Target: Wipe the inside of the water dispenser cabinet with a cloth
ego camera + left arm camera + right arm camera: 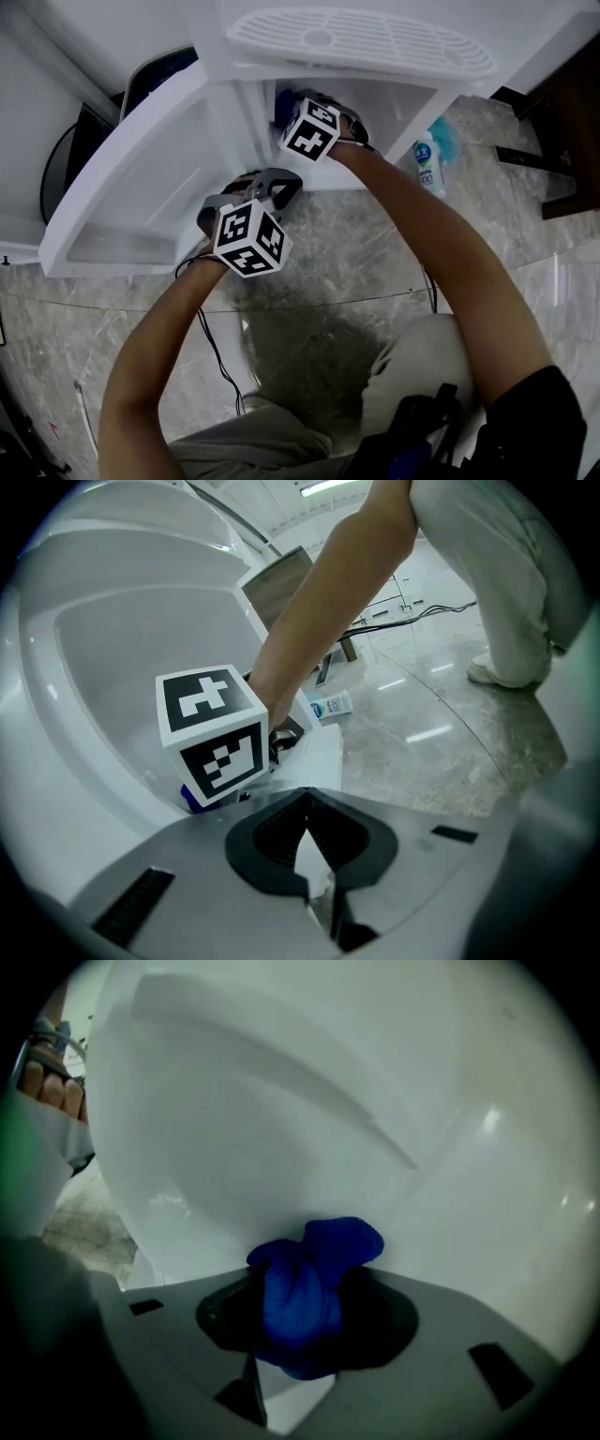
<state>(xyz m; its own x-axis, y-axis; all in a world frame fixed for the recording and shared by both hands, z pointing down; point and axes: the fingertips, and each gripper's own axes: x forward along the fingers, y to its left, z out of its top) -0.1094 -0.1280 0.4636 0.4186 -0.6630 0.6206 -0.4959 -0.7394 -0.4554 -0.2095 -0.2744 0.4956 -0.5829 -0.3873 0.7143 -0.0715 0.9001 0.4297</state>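
Note:
The white water dispenser's cabinet (412, 103) stands open, its door (131, 178) swung out to the left. My right gripper (292, 111) reaches into the opening, shut on a bunched blue cloth (309, 1283). In the right gripper view the cloth presses against the white inner wall (281, 1129). A bit of the cloth (279, 111) shows beside the marker cube in the head view. My left gripper (275, 185) hovers at the cabinet's lower front edge. Its jaws are shut with nothing between them (314, 897), and it looks toward the right gripper's cube (211, 733).
A small bottle with a blue label (428, 161) lies on the stone floor right of the cabinet. The grated drip tray (356, 42) juts out above the opening. Black cables (220, 361) trail over the floor near the person's knees. Dark furniture (572, 122) stands at the right.

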